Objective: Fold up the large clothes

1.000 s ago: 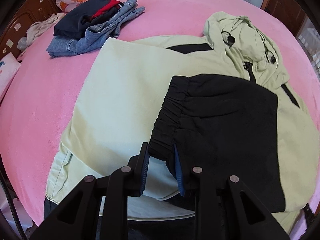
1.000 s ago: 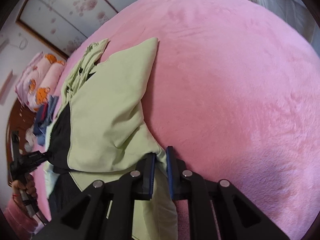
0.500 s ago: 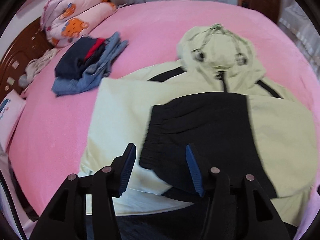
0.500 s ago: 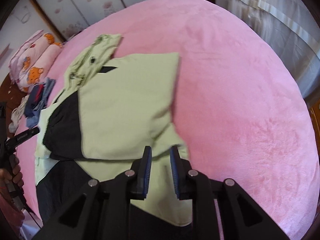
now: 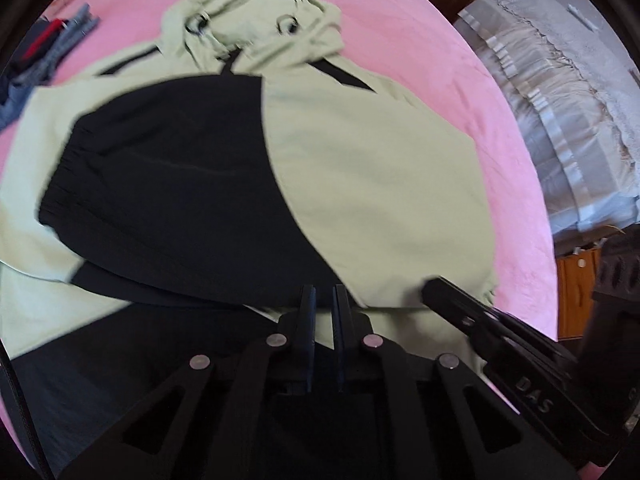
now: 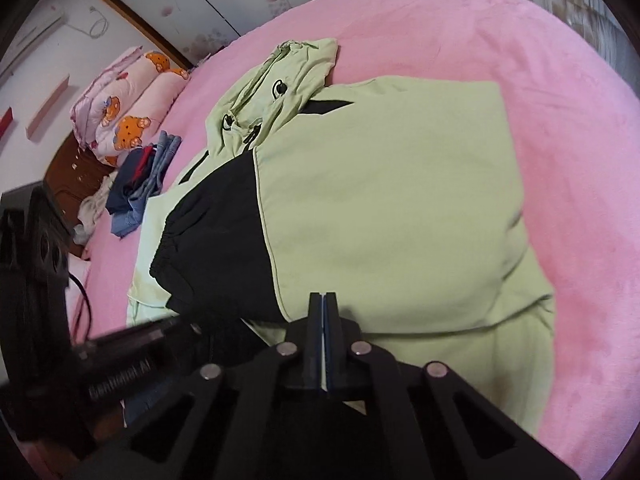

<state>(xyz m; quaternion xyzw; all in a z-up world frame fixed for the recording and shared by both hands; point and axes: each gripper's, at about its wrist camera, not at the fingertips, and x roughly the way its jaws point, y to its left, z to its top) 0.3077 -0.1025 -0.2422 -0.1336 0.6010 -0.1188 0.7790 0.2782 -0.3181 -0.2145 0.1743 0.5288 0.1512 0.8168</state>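
Slippery green jacket (image 6: 392, 200): we see both hand-held grippers (image 5: 323, 300) (image 6: 324, 308) nearly closed at its hem, grip unclear; lifting could undo folded sleeves.

Pink bedspread (image 6: 440, 20), clothes pile (image 6: 142, 184), cartoon-print quilt (image 6: 128, 96)

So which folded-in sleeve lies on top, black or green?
The pale green sleeve; its edge overlaps the black elastic-cuffed sleeve beside it.
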